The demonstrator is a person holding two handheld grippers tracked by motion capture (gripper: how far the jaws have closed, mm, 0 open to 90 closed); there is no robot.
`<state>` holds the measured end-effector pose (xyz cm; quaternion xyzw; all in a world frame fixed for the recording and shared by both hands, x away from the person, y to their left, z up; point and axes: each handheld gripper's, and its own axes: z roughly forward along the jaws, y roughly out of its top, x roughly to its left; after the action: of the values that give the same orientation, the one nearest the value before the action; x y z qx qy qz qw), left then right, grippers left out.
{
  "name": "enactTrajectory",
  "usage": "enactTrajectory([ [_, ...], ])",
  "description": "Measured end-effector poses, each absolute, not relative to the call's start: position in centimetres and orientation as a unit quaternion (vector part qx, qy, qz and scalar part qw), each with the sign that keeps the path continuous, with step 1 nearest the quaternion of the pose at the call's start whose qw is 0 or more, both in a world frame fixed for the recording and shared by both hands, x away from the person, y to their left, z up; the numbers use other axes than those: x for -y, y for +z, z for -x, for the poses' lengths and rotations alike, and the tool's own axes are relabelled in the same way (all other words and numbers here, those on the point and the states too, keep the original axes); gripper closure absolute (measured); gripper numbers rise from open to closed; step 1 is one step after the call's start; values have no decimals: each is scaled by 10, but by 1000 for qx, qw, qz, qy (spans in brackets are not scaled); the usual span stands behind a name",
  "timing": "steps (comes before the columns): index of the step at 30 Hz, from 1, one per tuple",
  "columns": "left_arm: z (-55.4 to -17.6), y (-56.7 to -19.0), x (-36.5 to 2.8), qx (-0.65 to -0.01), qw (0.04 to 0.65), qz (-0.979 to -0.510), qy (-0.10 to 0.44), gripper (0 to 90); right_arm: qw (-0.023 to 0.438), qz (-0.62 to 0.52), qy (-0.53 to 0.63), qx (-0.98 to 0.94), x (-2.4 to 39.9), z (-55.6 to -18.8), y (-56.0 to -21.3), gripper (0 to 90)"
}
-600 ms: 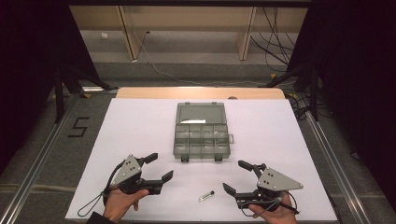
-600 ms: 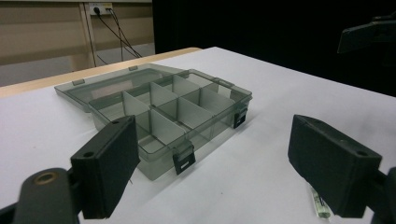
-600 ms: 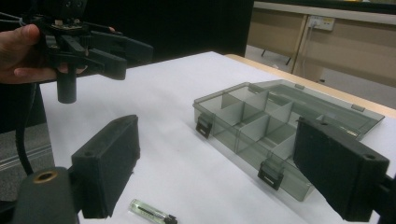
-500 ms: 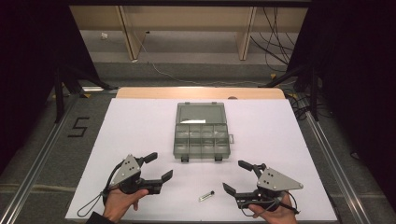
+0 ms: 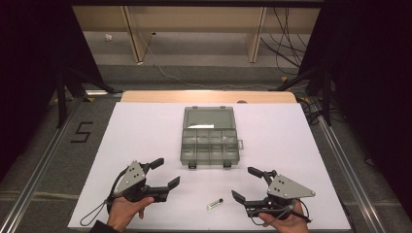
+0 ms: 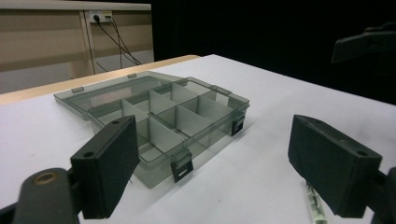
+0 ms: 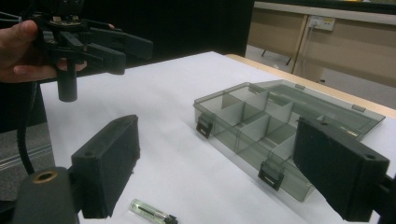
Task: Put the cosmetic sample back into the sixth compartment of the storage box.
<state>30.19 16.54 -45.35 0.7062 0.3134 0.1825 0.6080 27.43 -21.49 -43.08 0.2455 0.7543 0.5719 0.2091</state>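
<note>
Gaping wide, left claw [image 5: 163, 171] and right claw [image 5: 248, 183] hold nothing.

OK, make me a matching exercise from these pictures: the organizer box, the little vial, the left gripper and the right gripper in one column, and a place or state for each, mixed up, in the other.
Column one:
1. organizer box
2. vial
3. left gripper
4. right gripper

Column two:
A. lying flat on the white table between the two grippers
B. open, held at the near right of the table
C. lid folded back, compartments showing
D. open, held at the near left of the table

Pairs: 1-C, 2-A, 3-D, 4-B
</note>
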Motion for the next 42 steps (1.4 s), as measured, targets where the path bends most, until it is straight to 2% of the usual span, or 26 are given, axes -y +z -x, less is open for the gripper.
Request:
enactTrajectory([
  [7,-302,-453,-164,-316,613,-704,170,161,196,-248,573,-756,214,-274,-431,161],
  [17,-301,-448,-156,-300,601,-723,161,162,201,-245,572,-756,214,-274,-431,161],
  [29,-298,-448,-136,-286,554,-770,134,167,204,-246,574,-754,214,-275,-432,160],
  [32,-299,-447,-126,-275,534,-792,110,167,205,-247,571,-756,215,-275,-432,161],
  [42,-305,-448,-99,-234,473,-845,91,185,201,-250,569,-757,215,-275,-432,161],
])
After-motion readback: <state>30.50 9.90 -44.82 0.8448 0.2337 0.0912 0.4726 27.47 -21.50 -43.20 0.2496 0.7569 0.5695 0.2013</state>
